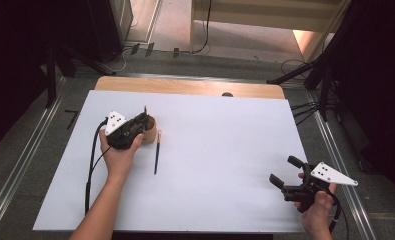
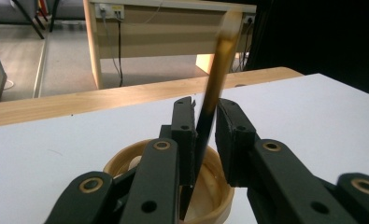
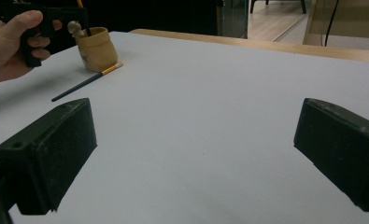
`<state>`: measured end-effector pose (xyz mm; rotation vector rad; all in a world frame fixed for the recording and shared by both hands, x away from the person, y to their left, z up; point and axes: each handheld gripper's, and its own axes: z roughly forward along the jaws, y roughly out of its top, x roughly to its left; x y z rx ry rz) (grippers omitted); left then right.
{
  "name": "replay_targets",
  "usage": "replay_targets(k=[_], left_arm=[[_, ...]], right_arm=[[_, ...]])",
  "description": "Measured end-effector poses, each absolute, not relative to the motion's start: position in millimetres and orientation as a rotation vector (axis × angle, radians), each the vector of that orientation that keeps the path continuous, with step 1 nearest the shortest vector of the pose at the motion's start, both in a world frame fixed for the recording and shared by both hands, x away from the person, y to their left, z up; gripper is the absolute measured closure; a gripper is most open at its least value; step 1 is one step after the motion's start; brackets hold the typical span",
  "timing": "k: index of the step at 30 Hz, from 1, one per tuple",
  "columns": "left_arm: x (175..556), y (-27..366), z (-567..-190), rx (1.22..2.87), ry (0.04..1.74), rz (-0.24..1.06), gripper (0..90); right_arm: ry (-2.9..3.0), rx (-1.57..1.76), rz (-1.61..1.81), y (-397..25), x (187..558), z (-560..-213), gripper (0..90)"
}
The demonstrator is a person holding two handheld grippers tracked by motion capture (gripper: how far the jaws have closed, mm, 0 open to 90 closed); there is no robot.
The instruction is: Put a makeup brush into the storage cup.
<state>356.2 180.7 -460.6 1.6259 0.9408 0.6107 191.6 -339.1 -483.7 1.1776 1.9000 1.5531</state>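
High view: one wooden cup [image 1: 149, 131], two brushes. Left gripper [image 1: 144, 119] grasps one brush [image 2: 214, 100] above the cup; the other brush [image 1: 157, 155] lies beside it. Right gripper [image 1: 285, 174] gapes, released.

High view: surface [image 1: 210, 165] seen from above, facing 12 o'clock. Left gripper view: cup [image 2: 215, 196] seen close, from just above. Right gripper view: set low, cup [image 3: 95, 46] seen far at 10 o'clock; cup shared.
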Motion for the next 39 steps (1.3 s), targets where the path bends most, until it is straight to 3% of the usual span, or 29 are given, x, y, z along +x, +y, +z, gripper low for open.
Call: replay_targets(k=[7, 19, 29, 39], left_arm=[[351.8, 181.2, -456.5, 1.617, 0.936, 0.606, 69.5], [341.7, 187.3, -447.2, 1.587, 0.949, 0.586, 44.9], [338.5, 185.1, -444.8, 1.6, 0.984, 0.562, 1.2], [333.1, 182.3, -443.5, 1.624, 0.972, 0.561, 0.0]], right_arm=[[1.902, 1.18, 1.551, -339.2, 191.5, -483.7, 0.0], [1.904, 1.18, 1.548, -338.6, 191.7, -483.9, 0.0], [1.911, 1.176, 1.544, -337.3, 192.2, -484.5, 0.0], [1.91, 1.181, 1.543, -338.5, 191.9, -484.9, 0.0]])
